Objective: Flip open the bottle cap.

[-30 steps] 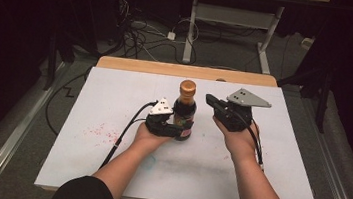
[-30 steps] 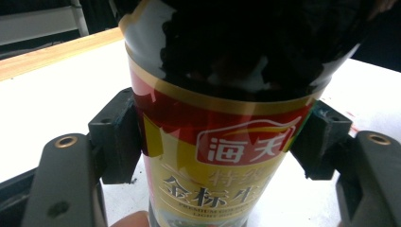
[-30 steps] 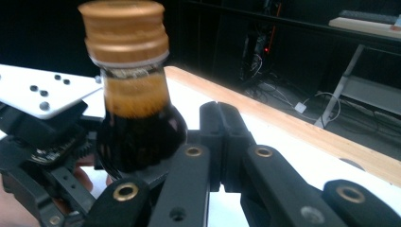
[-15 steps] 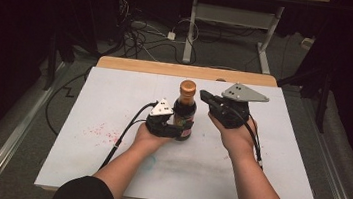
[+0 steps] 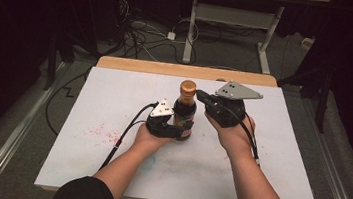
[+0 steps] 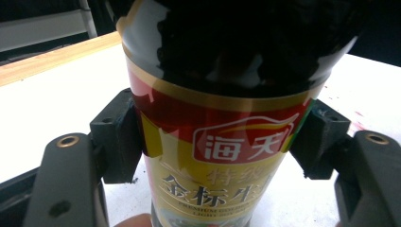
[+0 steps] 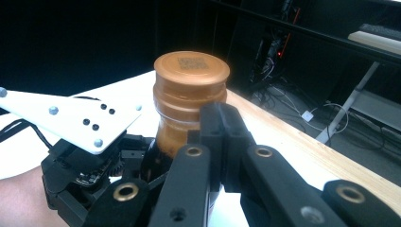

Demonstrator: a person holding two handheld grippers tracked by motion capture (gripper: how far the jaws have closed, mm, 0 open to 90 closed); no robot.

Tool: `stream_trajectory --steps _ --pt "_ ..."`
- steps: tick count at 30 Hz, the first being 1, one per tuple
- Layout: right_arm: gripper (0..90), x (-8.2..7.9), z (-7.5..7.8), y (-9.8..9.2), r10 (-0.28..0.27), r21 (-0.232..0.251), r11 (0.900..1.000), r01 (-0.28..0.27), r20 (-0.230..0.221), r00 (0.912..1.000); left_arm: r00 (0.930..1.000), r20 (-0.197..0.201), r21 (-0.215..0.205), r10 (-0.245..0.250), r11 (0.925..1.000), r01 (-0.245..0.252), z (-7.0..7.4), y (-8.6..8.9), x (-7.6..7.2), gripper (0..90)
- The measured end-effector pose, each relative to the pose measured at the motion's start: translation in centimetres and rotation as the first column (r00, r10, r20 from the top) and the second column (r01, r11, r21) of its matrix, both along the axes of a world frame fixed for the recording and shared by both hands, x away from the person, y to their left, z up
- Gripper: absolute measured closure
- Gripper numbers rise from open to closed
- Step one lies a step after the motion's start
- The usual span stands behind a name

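Your left gripper is holding the sauce bottle upright on the white tabletop, near its middle; the left gripper view is showing both jaws pressing on the label. Your right gripper is staying just beside the orange cap, with its jaws closed together on nothing.
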State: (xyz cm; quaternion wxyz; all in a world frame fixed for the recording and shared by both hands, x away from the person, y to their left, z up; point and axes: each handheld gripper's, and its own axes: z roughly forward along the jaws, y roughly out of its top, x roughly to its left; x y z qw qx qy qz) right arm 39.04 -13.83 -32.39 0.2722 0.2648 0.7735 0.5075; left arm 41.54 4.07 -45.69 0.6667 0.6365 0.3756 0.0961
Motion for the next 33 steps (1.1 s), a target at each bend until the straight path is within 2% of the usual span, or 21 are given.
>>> stream_trajectory --steps 3,7,8,9,10,11,14,17,18,24,33 --pt "90.0 -0.1 0.3 0.1 0.000 -0.012 1.000 0.000 0.000 1.0000 1.0000 0.000 0.003 0.007 1.0000 -0.007 0.1 -0.1 -0.1 28.5" --pt "90.0 -0.3 0.9 0.5 -0.008 -0.033 0.999 0.008 0.004 1.0000 0.9995 -0.007 -0.031 0.030 0.9991 -0.030 0.1 -0.5 -0.2 28.8" --pt "90.0 -0.3 0.9 0.5 -0.007 -0.036 0.999 0.007 0.004 1.0000 0.9983 -0.026 -0.135 0.051 0.9894 -0.054 0.3 -1.2 -0.3 28.9" --pt "90.0 -0.3 1.0 0.6 -0.009 -0.032 0.999 0.009 0.002 1.0000 0.9993 -0.006 -0.043 0.037 0.9984 -0.037 0.1 -0.6 -0.2 29.0" --pt "90.0 -0.2 1.0 0.6 -0.012 -0.034 0.999 0.012 0.001 0.9999 0.9983 -0.020 -0.128 0.055 0.9901 -0.057 0.3 -1.3 -0.3 29.1" --pt "90.0 -0.1 1.0 0.5 -0.016 -0.033 0.999 0.015 -0.002 0.9999 0.9991 -0.002 -0.038 0.042 0.9984 -0.042 0.1 -0.7 -0.3 29.1" --pt "90.0 -0.1 1.1 0.6 -0.022 -0.032 0.999 0.022 -0.010 0.9997 0.9990 -0.001 -0.033 0.045 0.9984 -0.045 0.1 -0.7 -0.3 29.2" --pt "90.0 -0.3 1.1 0.8 -0.028 -0.043 0.999 0.027 -0.004 0.9996 0.9986 -0.004 -0.044 0.052 0.9977 -0.052 0.1 -0.8 -0.3 29.2" --pt "90.0 -0.3 1.1 0.8 -0.029 -0.044 0.999 0.029 -0.003 0.9996 0.9982 -0.010 -0.061 0.059 0.9964 -0.059 0.1 -0.9 -0.3 29.2" --pt "90.0 -0.5 1.2 0.9 -0.023 -0.056 0.998 0.023 0.000 0.9997 0.9979 -0.009 -0.069 0.065 0.9955 -0.065 0.0 -1.0 -0.3 29.2" --pt "90.0 -0.6 1.6 1.2 -0.033 -0.085 0.996 0.032 -0.010 0.9994 0.9961 -0.009 -0.120 0.088 0.9888 -0.089 -0.1 -1.4 -0.4 29.8"
